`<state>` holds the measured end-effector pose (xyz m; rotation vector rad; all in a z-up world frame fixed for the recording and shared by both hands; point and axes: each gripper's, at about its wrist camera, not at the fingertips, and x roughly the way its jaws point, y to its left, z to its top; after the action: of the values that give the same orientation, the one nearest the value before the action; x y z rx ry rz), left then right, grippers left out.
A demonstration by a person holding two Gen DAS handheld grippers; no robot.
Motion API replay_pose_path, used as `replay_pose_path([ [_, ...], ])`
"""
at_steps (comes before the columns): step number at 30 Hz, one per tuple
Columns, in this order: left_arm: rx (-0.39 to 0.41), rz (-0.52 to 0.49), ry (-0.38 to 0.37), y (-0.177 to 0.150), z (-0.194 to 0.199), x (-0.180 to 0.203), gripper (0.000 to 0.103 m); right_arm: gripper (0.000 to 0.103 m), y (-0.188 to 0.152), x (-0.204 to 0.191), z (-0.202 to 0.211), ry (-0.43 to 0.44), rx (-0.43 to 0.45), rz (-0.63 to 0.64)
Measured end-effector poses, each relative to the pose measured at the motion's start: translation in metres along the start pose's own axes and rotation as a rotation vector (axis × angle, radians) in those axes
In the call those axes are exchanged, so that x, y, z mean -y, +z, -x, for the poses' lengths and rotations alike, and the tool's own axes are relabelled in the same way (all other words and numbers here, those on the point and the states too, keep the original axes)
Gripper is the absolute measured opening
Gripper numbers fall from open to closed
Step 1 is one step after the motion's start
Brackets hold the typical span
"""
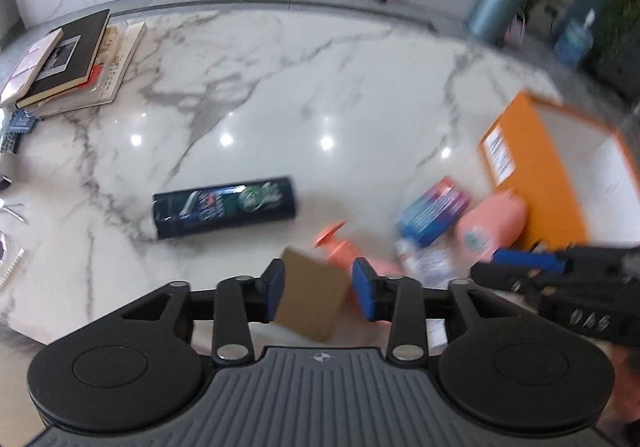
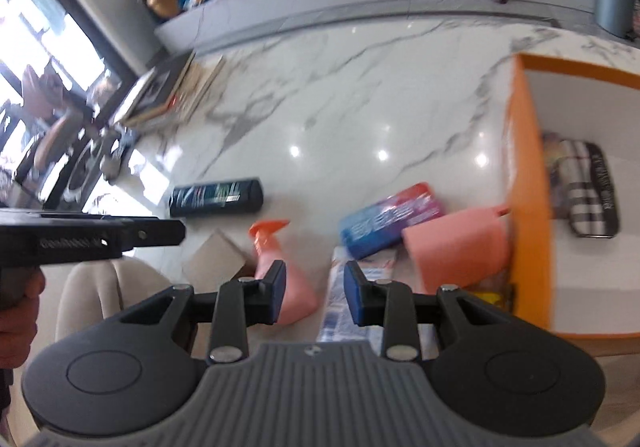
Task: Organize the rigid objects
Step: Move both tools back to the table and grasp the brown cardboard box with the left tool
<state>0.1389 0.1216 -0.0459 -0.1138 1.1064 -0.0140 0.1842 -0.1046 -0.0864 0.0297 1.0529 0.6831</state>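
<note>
My left gripper (image 1: 320, 289) stands open above a small brown cardboard box (image 1: 310, 295) that lies on the marble table (image 1: 280, 107); the box (image 2: 218, 257) shows between the jaws, unpressed. My right gripper (image 2: 316, 293) is open too, over a pink spray bottle (image 2: 280, 267) with an orange trigger and a white tube (image 2: 340, 299). Beside them lie a blue-purple carton (image 2: 390, 219) and a pink bottle (image 2: 456, 247) against an orange box (image 2: 524, 187). A dark shampoo bottle (image 1: 226, 205) lies alone to the left. Each gripper shows in the other's view: right (image 1: 560, 279), left (image 2: 120, 235).
A plaid item (image 2: 588, 191) lies inside the orange box. A stack of books (image 1: 68, 63) sits at the table's far left corner. A grey bin (image 1: 494, 9) stands past the far edge. A beige chair (image 2: 104, 299) is at the near side.
</note>
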Motion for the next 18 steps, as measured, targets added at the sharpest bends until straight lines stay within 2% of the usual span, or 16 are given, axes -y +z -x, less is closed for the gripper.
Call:
replay_pose_path([
  [3, -0.003, -0.103, 0.0, -0.007, -0.007, 0.001, 0.064, 0.034, -0.003, -0.009, -0.012, -0.025, -0.035, 0.019],
  [7, -0.05, -0.22, -0.029, -0.009, -0.025, 0.005, 0.079, 0.034, -0.003, -0.008, -0.025, -0.072, -0.079, 0.022],
  [11, -0.104, -0.298, -0.002, -0.01, -0.043, 0.008, 0.08, 0.034, -0.005, -0.006, -0.033, -0.091, -0.112, 0.018],
  [18, -0.18, -0.301, -0.027, -0.003, -0.063, 0.008, 0.078, 0.034, 0.001, -0.002, -0.045, -0.137, -0.133, 0.003],
])
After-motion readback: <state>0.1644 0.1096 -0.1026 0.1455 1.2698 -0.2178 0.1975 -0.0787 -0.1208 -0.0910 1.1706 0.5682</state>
